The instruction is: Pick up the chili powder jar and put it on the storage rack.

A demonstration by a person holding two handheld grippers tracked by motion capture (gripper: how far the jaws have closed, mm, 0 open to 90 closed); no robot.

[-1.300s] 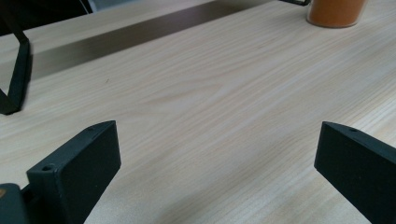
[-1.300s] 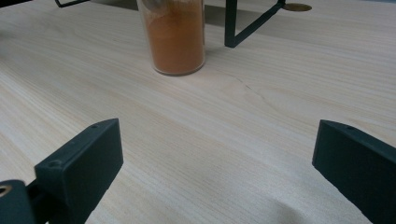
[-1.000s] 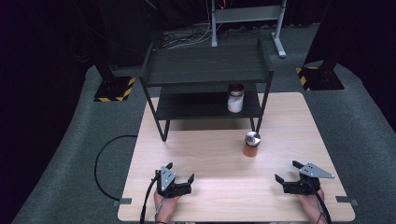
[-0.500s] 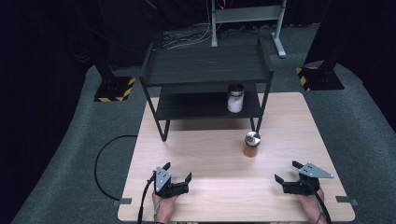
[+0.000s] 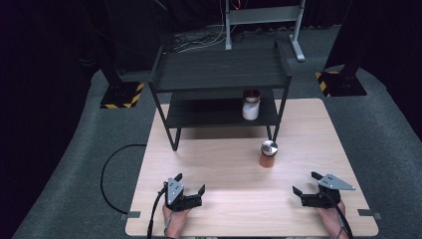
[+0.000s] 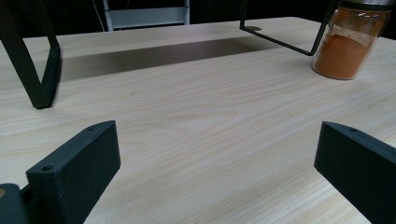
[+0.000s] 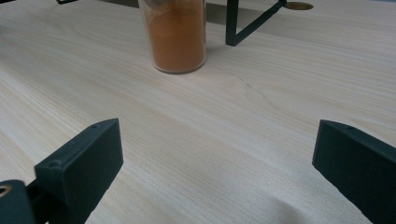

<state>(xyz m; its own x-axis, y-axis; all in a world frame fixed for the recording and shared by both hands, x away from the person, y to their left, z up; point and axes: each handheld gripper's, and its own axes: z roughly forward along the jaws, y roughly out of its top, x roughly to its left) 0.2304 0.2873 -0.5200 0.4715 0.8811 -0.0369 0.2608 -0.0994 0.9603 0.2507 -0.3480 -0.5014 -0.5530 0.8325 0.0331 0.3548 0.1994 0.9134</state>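
Orange spice jar (image 5: 268, 155), silver lid, upright on bare wood table (image 5: 224, 169), just in front of black shelf rack's (image 5: 219, 74) right front leg, apart from it. Untouched. Right gripper (image 5: 307, 186) resting near table's right front edge, jaws spread wide, nothing between; jar ahead of it, well apart. Left gripper (image 5: 190, 185) near left front edge, jaws likewise released and empty; jar off to its far right. White jar (image 5: 250, 105) with dark lid on rack's lower shelf. Black cable (image 5: 112, 169) looping over grey floor at left.
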